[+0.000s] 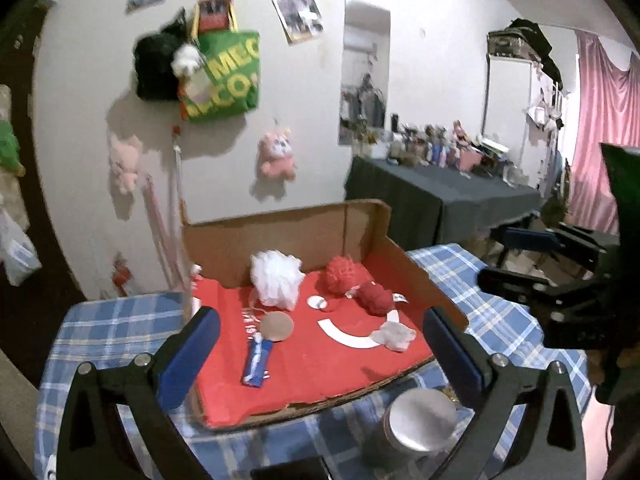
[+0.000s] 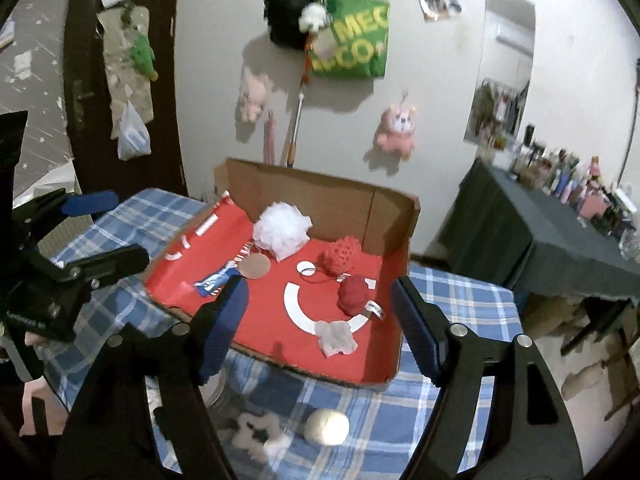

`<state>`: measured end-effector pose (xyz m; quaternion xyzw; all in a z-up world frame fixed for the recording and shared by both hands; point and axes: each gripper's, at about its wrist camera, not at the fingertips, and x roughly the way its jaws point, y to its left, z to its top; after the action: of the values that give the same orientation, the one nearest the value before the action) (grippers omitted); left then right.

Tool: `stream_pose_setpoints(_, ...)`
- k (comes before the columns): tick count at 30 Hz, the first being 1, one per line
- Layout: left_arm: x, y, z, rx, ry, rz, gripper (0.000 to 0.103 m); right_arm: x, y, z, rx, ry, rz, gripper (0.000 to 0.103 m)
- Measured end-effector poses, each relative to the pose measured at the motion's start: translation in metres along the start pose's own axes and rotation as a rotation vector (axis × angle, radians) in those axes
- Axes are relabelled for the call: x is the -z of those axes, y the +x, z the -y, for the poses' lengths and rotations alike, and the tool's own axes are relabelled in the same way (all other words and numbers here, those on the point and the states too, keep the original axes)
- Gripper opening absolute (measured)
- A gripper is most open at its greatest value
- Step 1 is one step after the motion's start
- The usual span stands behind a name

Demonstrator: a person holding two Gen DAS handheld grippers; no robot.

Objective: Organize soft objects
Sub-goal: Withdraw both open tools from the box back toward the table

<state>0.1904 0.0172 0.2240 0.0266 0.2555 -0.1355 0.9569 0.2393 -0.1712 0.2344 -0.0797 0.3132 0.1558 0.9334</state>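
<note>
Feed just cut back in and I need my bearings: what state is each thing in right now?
Left hand-held gripper: open, empty.
Right hand-held gripper: open, empty.
Cardboard box: open-topped, on the plaid table.
White mesh pouf: in box, near back wall.
Red mesh pouf: in box.
Red yarn ball: in box.
White ball: outside box, on table.

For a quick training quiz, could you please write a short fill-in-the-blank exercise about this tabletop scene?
1. The white bath pouf lies in the cardboard tray, whose floor is ____.
2. The tablecloth is blue ____.
3. The green tote bag hangs on the ____.
4. Both the left gripper and right gripper have ____ jaws.

Missing: red; plaid; wall; open
</note>
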Motion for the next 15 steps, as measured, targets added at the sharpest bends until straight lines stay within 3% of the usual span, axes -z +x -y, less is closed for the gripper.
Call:
stream_pose_setpoints(2, 0.008, -0.023, 0.004, 0.007, -0.003, 0.053, 0.103, 0.01, -0.021, -0.006, 0.011, -0.005, 0.043, 0.075)
stream_pose_setpoints(7, 0.032, -0.063, 0.017, -0.057, 0.004, 0.148, 0.103, 0.039, -0.064, -0.022, 0.029, -0.019, 0.143, 0.079)
stream_pose_setpoints(10, 0.049, -0.081, 0.025, -0.055, 0.004, 0.177, 0.103, 0.06, -0.085, -0.032, 0.023, -0.009, 0.189, 0.08)
stream_pose_setpoints(13, 0.068, -0.096, 0.032, -0.105, 0.005, 0.208, 0.103, 0.079, -0.099, -0.04, 0.02, -0.002, 0.221, 0.081)
stream_pose_setpoints(15, 0.08, -0.102, 0.036, -0.119, 0.012, 0.22, 0.103, 0.09, -0.106, -0.046, 0.031, -0.001, 0.241, 0.088)
